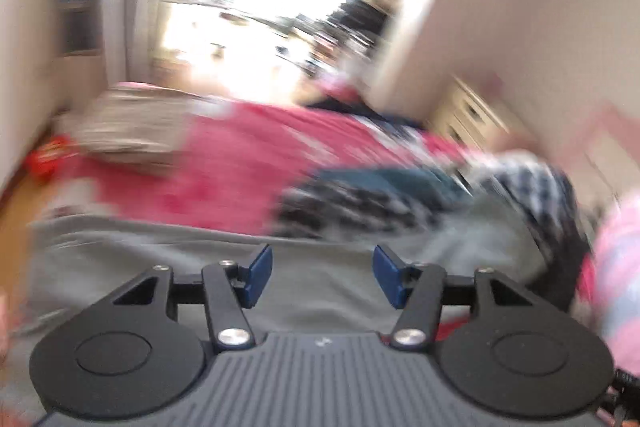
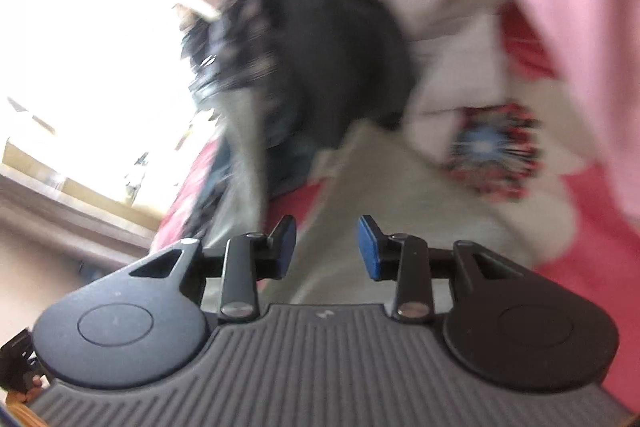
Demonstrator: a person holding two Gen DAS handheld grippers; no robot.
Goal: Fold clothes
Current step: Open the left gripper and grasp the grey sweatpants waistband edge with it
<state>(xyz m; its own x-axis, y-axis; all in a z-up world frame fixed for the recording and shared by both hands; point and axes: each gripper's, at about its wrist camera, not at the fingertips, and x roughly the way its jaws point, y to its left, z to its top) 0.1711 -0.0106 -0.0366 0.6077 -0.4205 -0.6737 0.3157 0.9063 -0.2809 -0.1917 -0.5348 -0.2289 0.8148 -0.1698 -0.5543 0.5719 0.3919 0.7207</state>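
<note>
Both sets of tongs released: left gripper (image 1: pixel 322 277) with blue pads spread wide and nothing between them, hovering over a grey garment (image 1: pixel 160 267) spread across the near edge of the bed (image 1: pixel 240 163); right gripper (image 2: pixel 326 247) likewise parted and empty, aimed over a pale beige cloth (image 2: pixel 360 195) toward the heap of clothes (image 2: pixel 328 39). Heavily smeared in both views, so seams, collars and hems not readable. Grey garment apparently lying with its long axis left to right across the left wrist view, far edge a fairly straight line against the red bedspread; which end is the neck or waist, impossible to tell. Checked garment (image 1: pixel 532 175) and a dark teal piece (image 1: pixel 384 179) piled just beyond its right end, possibly overlapping it. Likely trouble from here: pinching two layers, or a neighbour from the pile, along with the intended edge, given the crowding on the right; dragging the grey cloth askew if only one side gets gripped; closing on a wrinkle instead of a corner, given the speed suggested by the blur.
</note>
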